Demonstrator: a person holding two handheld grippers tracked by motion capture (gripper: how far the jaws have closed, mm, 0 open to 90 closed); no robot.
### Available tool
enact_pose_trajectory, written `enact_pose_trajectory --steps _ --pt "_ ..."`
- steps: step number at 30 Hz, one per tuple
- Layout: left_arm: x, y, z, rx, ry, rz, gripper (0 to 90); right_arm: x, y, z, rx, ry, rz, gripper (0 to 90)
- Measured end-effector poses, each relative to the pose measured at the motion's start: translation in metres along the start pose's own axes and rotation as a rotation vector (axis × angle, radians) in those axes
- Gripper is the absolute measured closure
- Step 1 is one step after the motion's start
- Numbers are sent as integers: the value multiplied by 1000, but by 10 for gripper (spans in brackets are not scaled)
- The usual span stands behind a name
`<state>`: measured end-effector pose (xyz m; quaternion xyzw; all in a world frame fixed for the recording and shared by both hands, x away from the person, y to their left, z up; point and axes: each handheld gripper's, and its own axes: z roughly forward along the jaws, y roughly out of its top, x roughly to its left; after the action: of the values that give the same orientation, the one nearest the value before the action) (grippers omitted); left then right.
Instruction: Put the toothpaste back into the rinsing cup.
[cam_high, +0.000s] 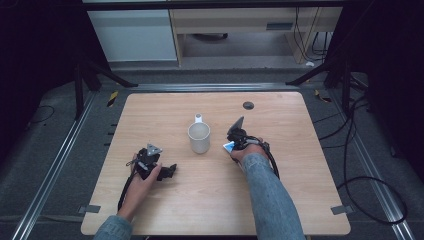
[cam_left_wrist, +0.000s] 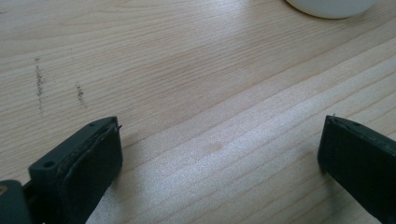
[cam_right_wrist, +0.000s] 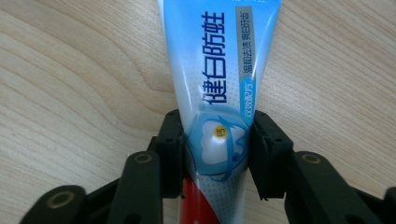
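High view. Pale wood table (cam_high: 215, 200) with rounded corners, a dark round grommet (cam_high: 248, 105) near the far edge. Around it grey floor, metal rails (cam_high: 55, 165) along both sides, black stand legs at the far corners, loose cables (cam_high: 360, 165) on the right, white and beige cabinets (cam_high: 135, 35) beyond. White mug (cam_high: 199, 138) near the table's middle, between the two tongs and a little beyond them, handle turned away. Left tongs (cam_high: 169, 172) low on the wood, held in the left hand (cam_high: 142, 182), near side of the mug and to its left. Right tongs (cam_high: 231, 145) just right of the mug, held in the right hand (cam_high: 246, 150), denim sleeve (cam_high: 270, 200) behind; a blue-white scrap of the toothpaste tube (cam_high: 229, 146) at their tip.

Left gripper view. Left tongs (cam_left_wrist: 219, 154) spread wide, only bare wood grain (cam_left_wrist: 196, 93) between them, a few dark scuff marks (cam_left_wrist: 39, 81) ahead to the left. Mug base (cam_left_wrist: 331, 7) at the top edge, well ahead and right.

Right gripper view. Right tongs (cam_right_wrist: 217, 149) pinching the toothpaste tube (cam_right_wrist: 217, 79), both pads pressed against its sides at the tooth picture. Tube lying flat on the wood (cam_right_wrist: 70, 84), running straight ahead from the tongs, blue and white with a red patch at the near end.
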<state>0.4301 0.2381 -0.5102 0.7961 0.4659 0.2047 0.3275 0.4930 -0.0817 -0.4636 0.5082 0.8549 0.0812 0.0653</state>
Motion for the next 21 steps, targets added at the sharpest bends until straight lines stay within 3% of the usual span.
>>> enact_pose_trajectory --steps 13,21 --pt "0 0 0 0 -1 0 0 -3 -5 -11 -38 27 -32 723" --pt "0 0 1 -2 -1 -2 0 -9 -14 -36 -133 63 -42 736"
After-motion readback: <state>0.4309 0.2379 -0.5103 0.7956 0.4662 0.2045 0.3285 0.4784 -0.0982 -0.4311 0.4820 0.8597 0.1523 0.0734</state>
